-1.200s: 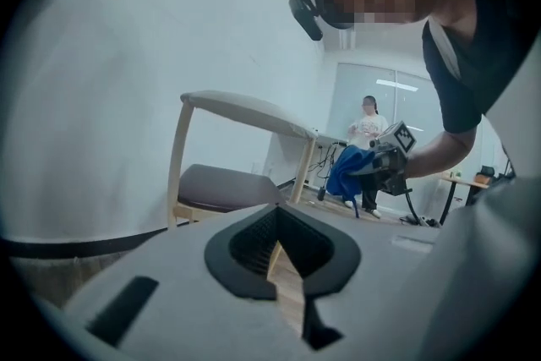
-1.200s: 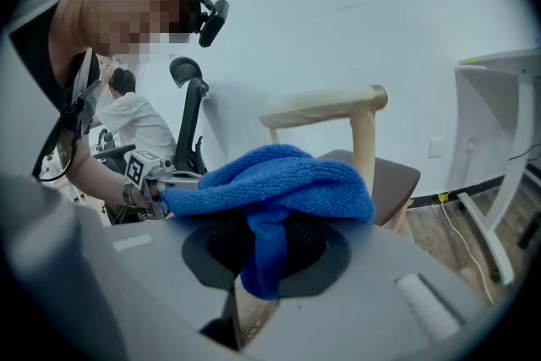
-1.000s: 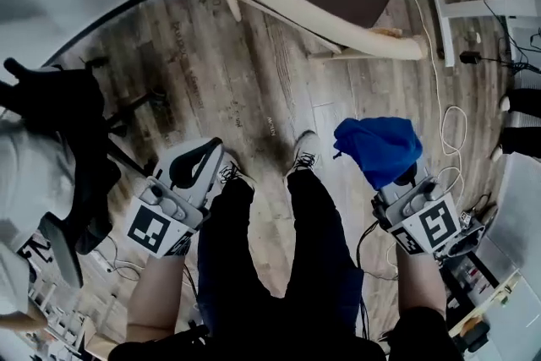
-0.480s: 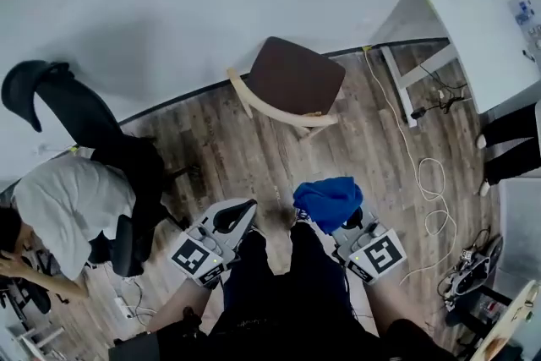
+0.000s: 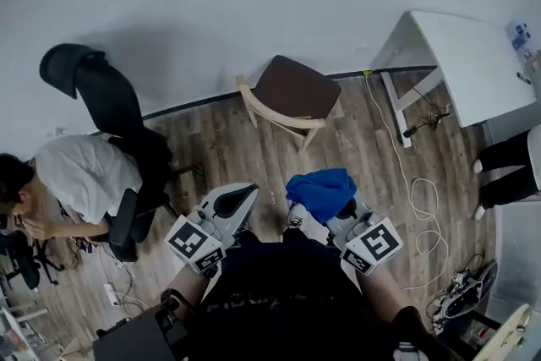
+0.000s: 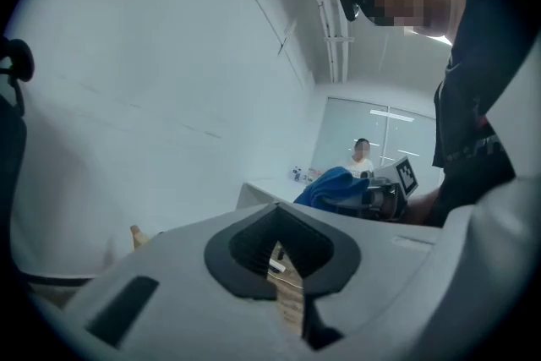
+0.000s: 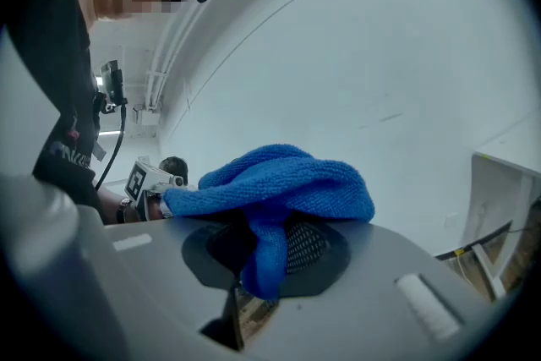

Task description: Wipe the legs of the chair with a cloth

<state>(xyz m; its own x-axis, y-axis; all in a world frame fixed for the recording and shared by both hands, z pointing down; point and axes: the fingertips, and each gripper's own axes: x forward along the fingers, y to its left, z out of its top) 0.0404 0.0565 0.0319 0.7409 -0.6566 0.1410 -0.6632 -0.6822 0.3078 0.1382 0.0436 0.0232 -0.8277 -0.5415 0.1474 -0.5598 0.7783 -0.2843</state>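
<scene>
You stood well short of the chair, right gripper clamped on the blue cloth, seemingly bunched ready for its legs, left gripper closed, empty.

A bright blue cloth is seen. The left gripper and right gripper are coloured light grey, with black-and-white square markers. The chair is seated in dark brown and framed in pale wood; the floor is grained grey-brown.
</scene>
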